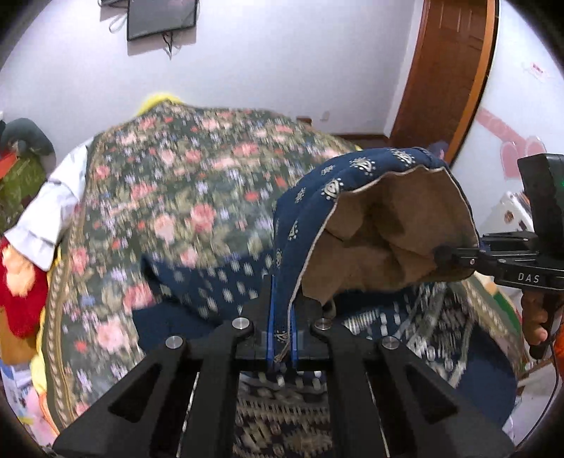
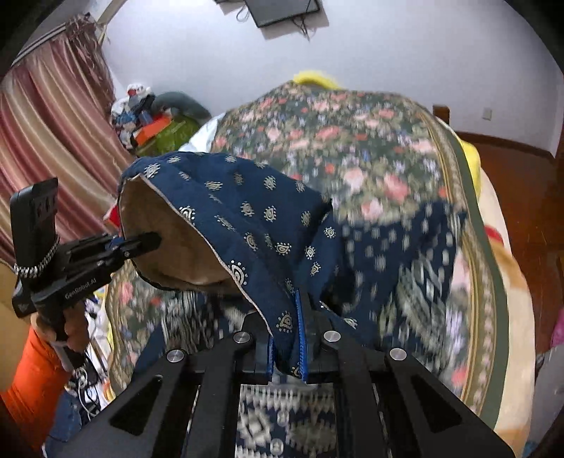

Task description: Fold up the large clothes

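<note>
- On the far left, a pink striped curtain [image 2: 53, 148] hangs beside a heap of clutter [image 2: 155, 119] against the white wall [image 1: 282, 77].
- A bed with a flowered bedspread [image 1: 169, 197] fills the middle of the scene; a white cloth [image 1: 53, 211] lies at its left edge.
- The left gripper [image 1: 281, 338] is clamped on an edge of the navy patterned garment [image 1: 317, 197], the fabric pinched between its blue pads [image 1: 270, 324].
- The garment is held up above the bed between the two grippers, its tan inner side [image 1: 387, 225] showing, while its lower part lies on the bedspread near the grippers.
- The right gripper [image 2: 287, 348] is also closed on the garment's edge [image 2: 282, 317], with cloth caught between its blue pads [image 2: 300, 331].
- A dark screen [image 2: 282, 10] hangs on the far wall.
- To the far right stands a brown wooden door [image 1: 454, 67].
</note>
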Demonstrator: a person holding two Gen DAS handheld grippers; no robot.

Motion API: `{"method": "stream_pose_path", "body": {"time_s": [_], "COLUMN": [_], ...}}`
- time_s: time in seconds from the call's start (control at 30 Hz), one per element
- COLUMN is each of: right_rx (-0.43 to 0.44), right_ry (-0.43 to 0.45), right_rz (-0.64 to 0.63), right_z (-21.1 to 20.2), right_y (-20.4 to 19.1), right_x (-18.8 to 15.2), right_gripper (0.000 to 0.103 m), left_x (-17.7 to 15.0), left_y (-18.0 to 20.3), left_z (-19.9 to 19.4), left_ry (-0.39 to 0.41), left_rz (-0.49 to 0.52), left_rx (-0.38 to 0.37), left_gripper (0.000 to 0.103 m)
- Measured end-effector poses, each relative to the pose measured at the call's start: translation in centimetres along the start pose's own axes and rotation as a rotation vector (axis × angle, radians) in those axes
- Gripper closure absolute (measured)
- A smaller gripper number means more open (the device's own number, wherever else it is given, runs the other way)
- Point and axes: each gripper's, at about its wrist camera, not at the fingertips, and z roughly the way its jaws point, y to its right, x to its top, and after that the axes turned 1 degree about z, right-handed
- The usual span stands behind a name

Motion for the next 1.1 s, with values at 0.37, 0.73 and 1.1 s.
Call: {"method": "stream_pose_path", "body": {"time_s": [0.37, 0.73, 1.1], "right_rx": [-0.109, -0.175, -0.22], "right_ry": [-0.127, -0.18, -0.226], "right_rz": [-0.059, -0.085, -0.088], "right_z": [0.0, -0.9, -2.7], "right_y": [-0.1, 0.8, 2.7], "right_x": [-6.9, -10.2, -11.7], "right_gripper": [0.094, 0.094, 0.094], "left_x": [-8.2, -13.7, -13.0], "left_y": [2.3, 0.4, -4.2], "left_z": [0.2, 0.3, -2.0], "left_ry": [-0.127, -0.211, -0.189], "left_rz": [0.05, -0.092, -0.174], "left_rx": [-0.019, -0.034, 0.079], "left_gripper": [0.097, 0.065, 0.064]}}
